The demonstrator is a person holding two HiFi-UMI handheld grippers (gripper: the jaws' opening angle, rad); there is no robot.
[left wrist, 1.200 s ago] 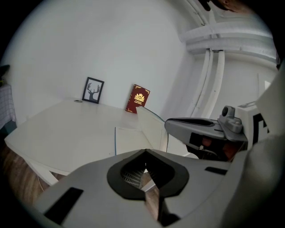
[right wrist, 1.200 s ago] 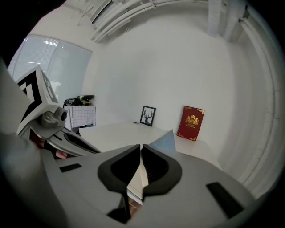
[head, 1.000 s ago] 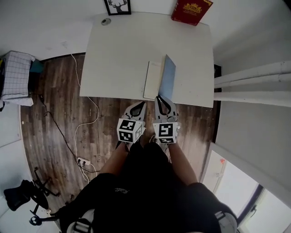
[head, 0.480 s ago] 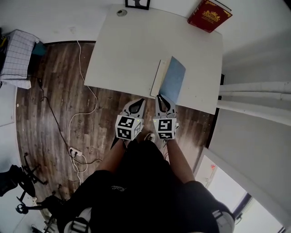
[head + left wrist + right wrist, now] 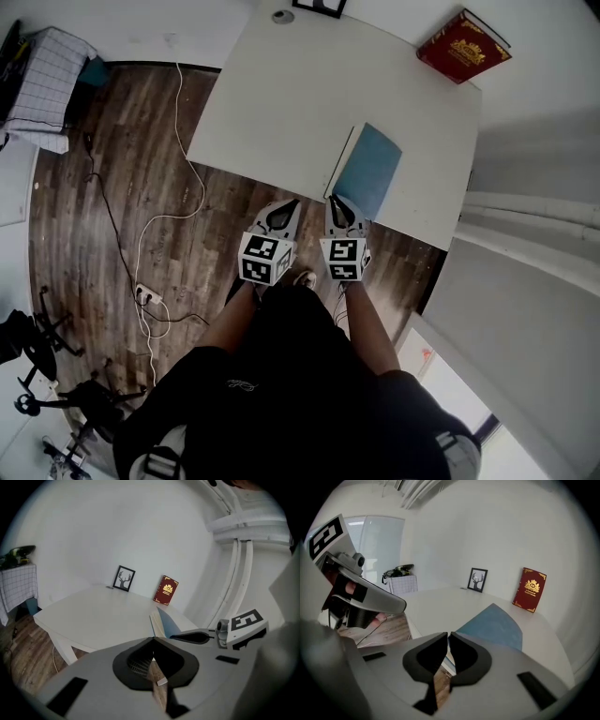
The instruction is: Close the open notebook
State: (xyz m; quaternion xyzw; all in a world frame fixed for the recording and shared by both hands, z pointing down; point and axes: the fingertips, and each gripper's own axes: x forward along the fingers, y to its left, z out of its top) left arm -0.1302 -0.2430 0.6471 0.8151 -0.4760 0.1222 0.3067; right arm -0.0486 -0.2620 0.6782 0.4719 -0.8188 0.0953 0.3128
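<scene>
Hovering just off the near edge of the counter (image 5: 281, 103), both tongs are empty. The left tongs (image 5: 152, 640) have their tips met, and the right tongs (image 5: 446, 634) are drawn in to a thin slit with nothing between them. The notebook (image 5: 368, 169) lies at about 1 o'clock from the right tongs, close to the counter's near edge. Its blue cover is over the pages and a cream strip of page edges shows at its 9 o'clock side. Whether the cover lies fully flat cannot be told. If it does not, it may well spring back up unless it is pressed down. A push from the near side with closed tips could skid the notebook, and a drag toward 6 o'clock could tip it off onto the wooden floor. Toward 3 o'clock the counter ends soon, near the wall. The open room is at 10 to 11 o'clock, all bare counter. The red book (image 5: 464, 47) stands well apart at 1 o'clock.
</scene>
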